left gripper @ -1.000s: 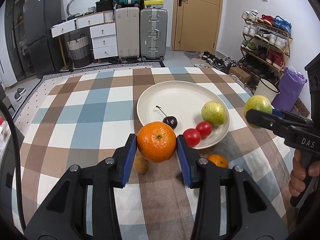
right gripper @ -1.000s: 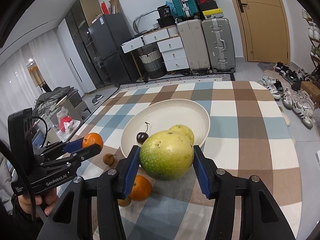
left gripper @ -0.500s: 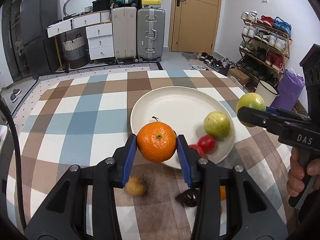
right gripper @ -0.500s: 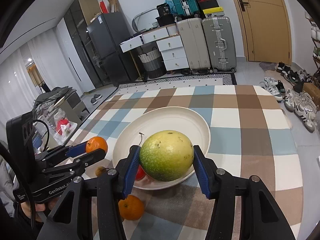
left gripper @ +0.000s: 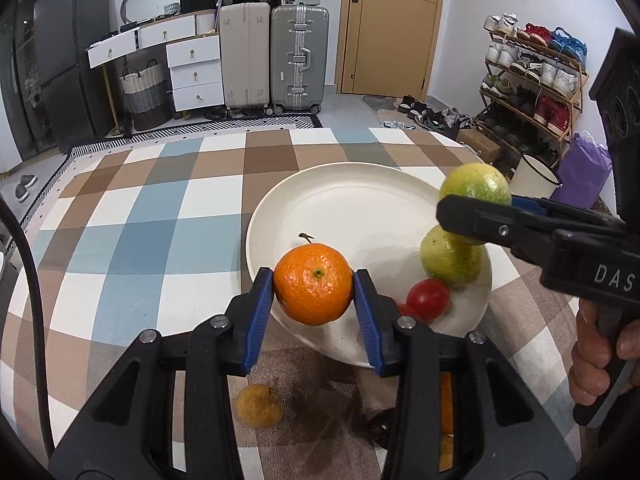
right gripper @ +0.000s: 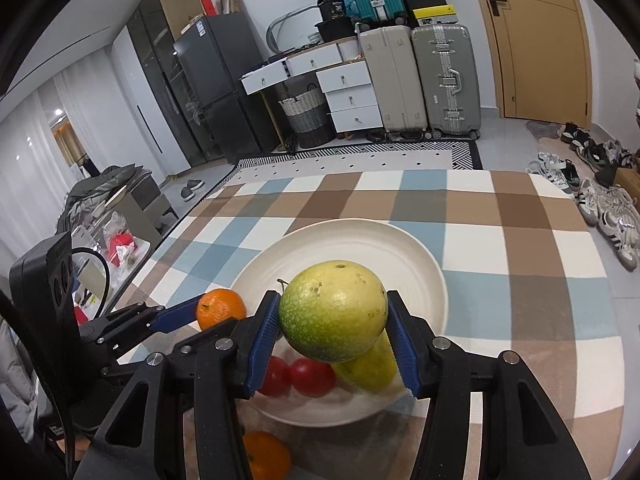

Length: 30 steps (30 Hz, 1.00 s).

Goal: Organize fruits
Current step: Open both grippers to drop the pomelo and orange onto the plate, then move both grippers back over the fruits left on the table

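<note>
My left gripper (left gripper: pixel 314 294) is shut on an orange mandarin (left gripper: pixel 313 283) and holds it above the near left rim of the white plate (left gripper: pixel 344 200). My right gripper (right gripper: pixel 334 330) is shut on a large green fruit (right gripper: pixel 334 310), held above the plate (right gripper: pixel 360 244); it also shows in the left wrist view (left gripper: pixel 474 182). On the plate lie a yellow-green fruit (left gripper: pixel 450 258) and two red tomatoes (left gripper: pixel 428 300). A cherry stem (left gripper: pixel 306 236) shows behind the mandarin.
On the checked tablecloth (left gripper: pixel 140 220) near me lie a small brown fruit (left gripper: pixel 260 404), a dark fruit (left gripper: pixel 380 428) and another mandarin (right gripper: pixel 266 454). Suitcases, drawers and a shoe rack stand beyond the table.
Both grippers have moved forward and up over the plate with their fruits still held. The loose fruits on the cloth have slid lower in view.
</note>
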### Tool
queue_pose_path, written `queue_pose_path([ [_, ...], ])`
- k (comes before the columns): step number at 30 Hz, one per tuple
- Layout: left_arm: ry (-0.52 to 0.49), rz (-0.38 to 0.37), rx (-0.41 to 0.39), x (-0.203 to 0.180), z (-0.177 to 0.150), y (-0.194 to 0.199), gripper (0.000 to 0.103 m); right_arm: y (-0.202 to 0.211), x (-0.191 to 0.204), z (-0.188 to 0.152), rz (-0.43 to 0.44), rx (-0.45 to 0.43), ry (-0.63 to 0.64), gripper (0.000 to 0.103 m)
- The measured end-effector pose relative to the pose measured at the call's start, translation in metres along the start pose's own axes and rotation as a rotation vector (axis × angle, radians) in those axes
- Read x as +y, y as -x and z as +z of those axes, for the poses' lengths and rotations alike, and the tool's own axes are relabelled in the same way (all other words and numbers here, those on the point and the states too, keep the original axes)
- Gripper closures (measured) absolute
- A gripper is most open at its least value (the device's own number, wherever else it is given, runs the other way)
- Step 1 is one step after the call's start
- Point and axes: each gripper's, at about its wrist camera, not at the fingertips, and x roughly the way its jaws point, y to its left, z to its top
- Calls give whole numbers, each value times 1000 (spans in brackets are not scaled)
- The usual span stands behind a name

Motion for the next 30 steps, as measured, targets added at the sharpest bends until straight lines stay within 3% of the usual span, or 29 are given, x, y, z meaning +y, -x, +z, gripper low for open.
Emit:
queue_pose_path([
  [9,8,11,10,4,-1,-12,65,-27,5,5,-24,29,37,50],
  [20,36,6,-4,10,0,-3,63,-26,8,7,-50,25,42,46],
  [21,35,10,-6,10,-1,0,59,-23,9,7,-54,22,45,44],
  [26,35,23,-36,16,-6,22,37,1,12,-1,-80,3,58,15],
  [30,34,24,-61,20,-12,44,20,21,10,-11,-80,-3,25,11],
])
